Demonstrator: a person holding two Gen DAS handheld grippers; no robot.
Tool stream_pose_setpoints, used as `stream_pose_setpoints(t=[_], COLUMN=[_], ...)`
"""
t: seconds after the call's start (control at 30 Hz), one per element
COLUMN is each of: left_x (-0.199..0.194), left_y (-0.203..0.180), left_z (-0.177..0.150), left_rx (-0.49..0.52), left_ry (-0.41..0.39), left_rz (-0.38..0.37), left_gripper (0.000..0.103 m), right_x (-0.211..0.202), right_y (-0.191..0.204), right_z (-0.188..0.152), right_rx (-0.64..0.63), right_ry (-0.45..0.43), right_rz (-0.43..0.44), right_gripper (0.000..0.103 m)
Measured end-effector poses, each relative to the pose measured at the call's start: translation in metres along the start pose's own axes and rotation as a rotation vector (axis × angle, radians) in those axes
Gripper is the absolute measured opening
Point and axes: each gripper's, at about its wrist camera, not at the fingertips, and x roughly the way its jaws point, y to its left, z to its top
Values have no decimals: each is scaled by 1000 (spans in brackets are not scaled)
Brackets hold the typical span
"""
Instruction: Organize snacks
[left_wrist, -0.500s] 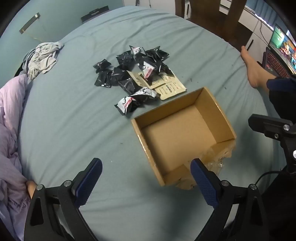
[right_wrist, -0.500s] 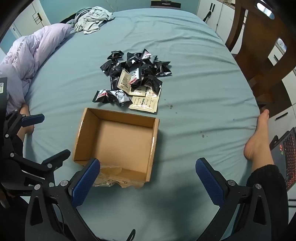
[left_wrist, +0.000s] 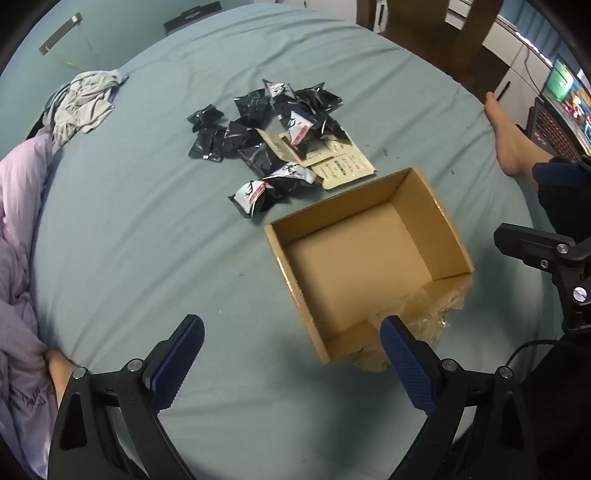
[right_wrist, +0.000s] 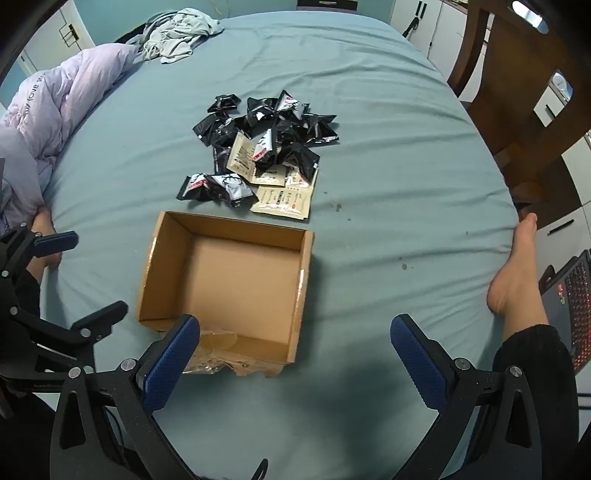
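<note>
Nothing packed yet, and both claws hang high over the bed, pointing steeply down at the sheet. The cardboard box sits open and bare inside, its near wall torn with crumpled tape spilling out. Just beyond its far wall lies the snack pile: black crinkly packets heaped together, with flat cream sachets at the near right of the heap and 2 black-and-white packets at the near left, closest to the box.

The left claw is spread wide with nothing between its blue pads, hovering over the box's near left corner. The right claw is spread just as wide and carries nothing, hovering off the box's near right corner.

The step in hand looks like the first pick. My call: go for the 2 black-and-white packets first, since they sit apart from the heap and need the shortest carry. Come down nearly vertical, straddle 1 packet across its puffy middle, and close gently so the foil does not squirt out. The flat sachets will be harder; they hug the soft sheet, so a pinch on an overlapping edge should serve better. Mind the person's bare foot at the bed's right edge.
</note>
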Motion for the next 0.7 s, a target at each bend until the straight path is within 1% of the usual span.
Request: stream_pose_setpoints(t=[0.13,0.33,0.7], left_x=[-1,-3,2], left_y=[-3,-7,0], left_z=[-2,-1,0], left_rx=[21,57,18], left_ry=[-5,-11,1], left_rz=[4,19,33], left_gripper=[98,98,98], right_x=[1,0,3], right_y=[2,7,9], right_z=[-1,1,0], right_rx=[-6,-24,-29], right_ry=[16,-5,10], right_rz=[25,33,35], right_gripper=[103,103,103])
